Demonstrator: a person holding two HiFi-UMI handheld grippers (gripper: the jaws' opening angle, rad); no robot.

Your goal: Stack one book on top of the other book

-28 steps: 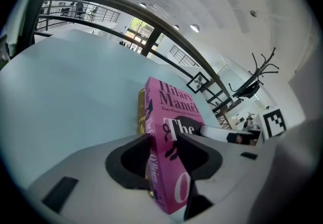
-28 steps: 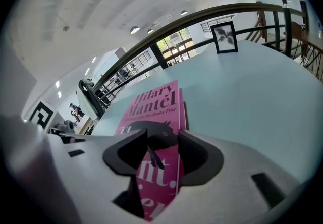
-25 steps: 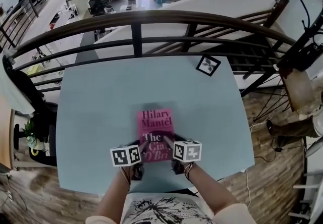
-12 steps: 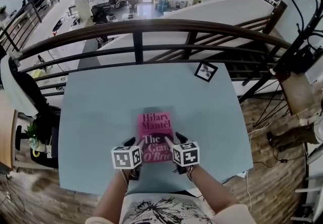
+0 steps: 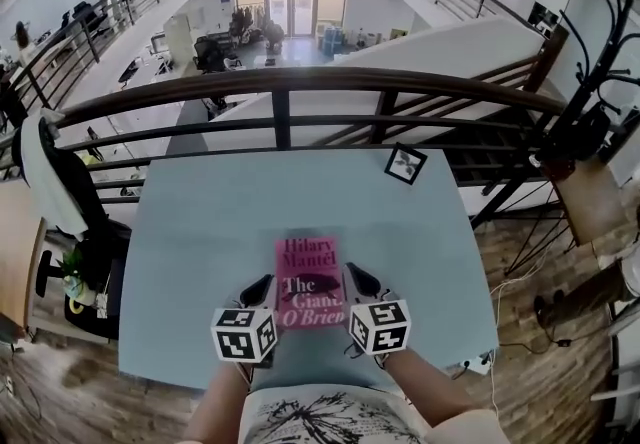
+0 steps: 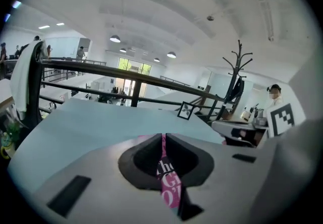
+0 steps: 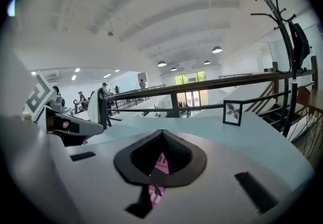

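Pink paperback [image 5: 310,280] lies flat and cover up on the counter [image 5: 200,232], and both tools hang just above its near corners without touching it. The left tool [image 5: 262,282] is closing, its jaws almost together with nothing between them. The right tool [image 5: 352,274] is pressed together and empty. The book's pink cover shows through the slit under each pair of jaws.

The book looks thin and light, probably a little bendy, with a smooth cover that could slide. Pinching both long edges near the spine end should keep it from sagging. No second book shows beside it, and I cannot tell whether one lies underneath.

Bare counter surrounds the book on all sides. A small framed picture [image 5: 405,163] stands well beyond the book to the right, and the dark railing [image 5: 280,82] runs beyond the far counter edge.
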